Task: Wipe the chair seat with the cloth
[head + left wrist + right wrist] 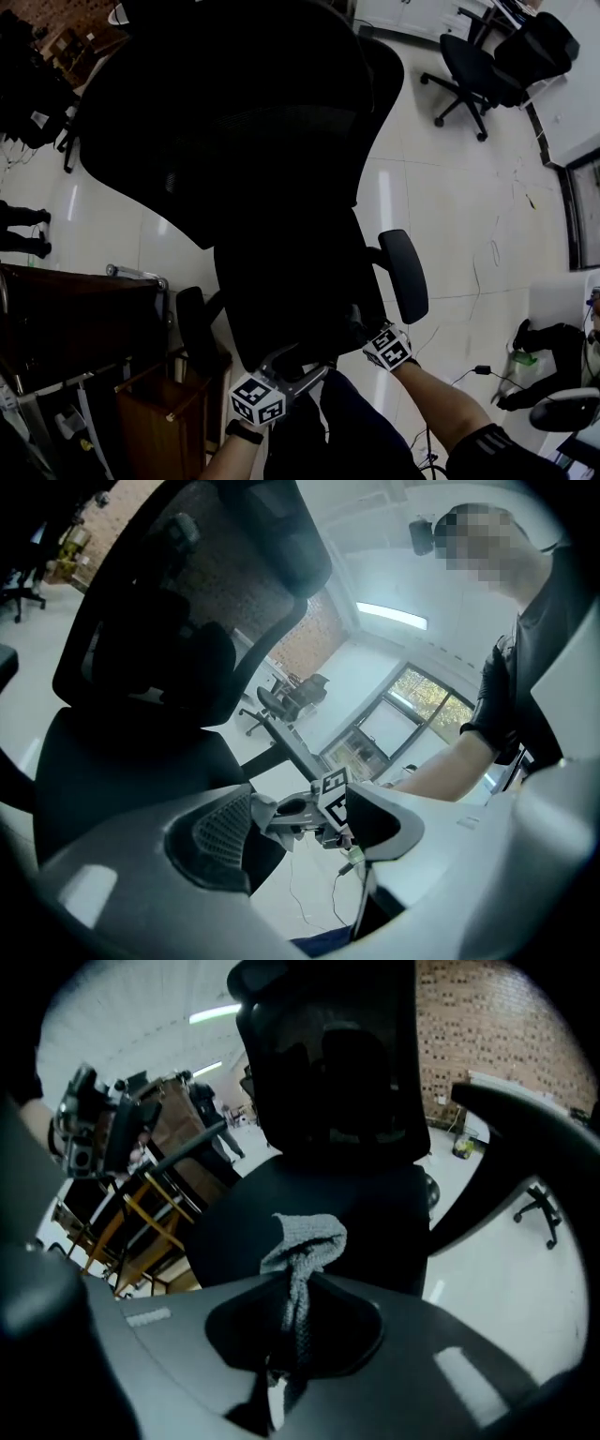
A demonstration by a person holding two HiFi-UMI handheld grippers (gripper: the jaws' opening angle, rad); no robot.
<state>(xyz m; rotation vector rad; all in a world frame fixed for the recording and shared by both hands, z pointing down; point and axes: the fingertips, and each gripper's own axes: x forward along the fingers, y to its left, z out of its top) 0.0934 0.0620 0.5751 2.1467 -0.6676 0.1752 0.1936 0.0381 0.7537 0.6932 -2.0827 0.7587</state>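
Pale glossy floor tiles all around, with one big black office chair dead centre in your head view and a second office chair parked well off near the far wall. There's a wooden cabinet just beside you on the left.

You're at the front edge of the chair seat with both tools low and close to each other. Your right gripper has its jaws pinched tight on the cloth, a grey knitted rag. It's bunched into a twisted strip between the jaws, with a folded lump poking out past the tips. That lump sits over the near part of the seat, facing the backrest. I honestly can't tell whether it's touching the seat or just above it.

Your left gripper has its jaws spread apart and nothing in them. Through the gap you can see the other tool and its marker cube. The chair's right armrest is just beside your right hand.
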